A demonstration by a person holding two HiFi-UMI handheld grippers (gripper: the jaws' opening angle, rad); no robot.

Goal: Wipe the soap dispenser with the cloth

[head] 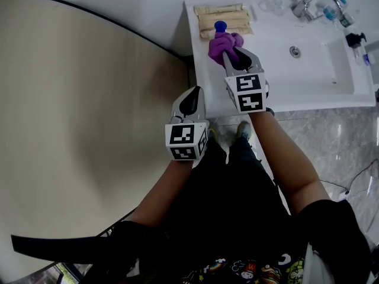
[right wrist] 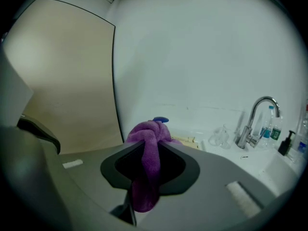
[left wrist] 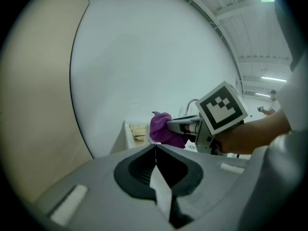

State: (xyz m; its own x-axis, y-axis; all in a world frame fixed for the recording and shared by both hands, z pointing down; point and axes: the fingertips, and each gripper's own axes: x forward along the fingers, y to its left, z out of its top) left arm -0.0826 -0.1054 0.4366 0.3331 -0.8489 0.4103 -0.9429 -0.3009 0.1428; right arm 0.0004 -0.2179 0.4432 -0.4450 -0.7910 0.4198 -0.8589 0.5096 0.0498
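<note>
Your right gripper (head: 230,54) is pinching the cloth (head: 222,44), which is masking the soap dispenser (head: 220,25) just beyond (only its blue top peeking out); your left gripper (head: 190,92) is sitting closed, empty.

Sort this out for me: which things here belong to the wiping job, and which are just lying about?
Job: purple cloth, clamped in right gripper; soap dispenser, blue top showing above the cloth.
Lying about: folded beige towels, faucet, glass, black pump bottle; left gripper, shut and empty.
</note>
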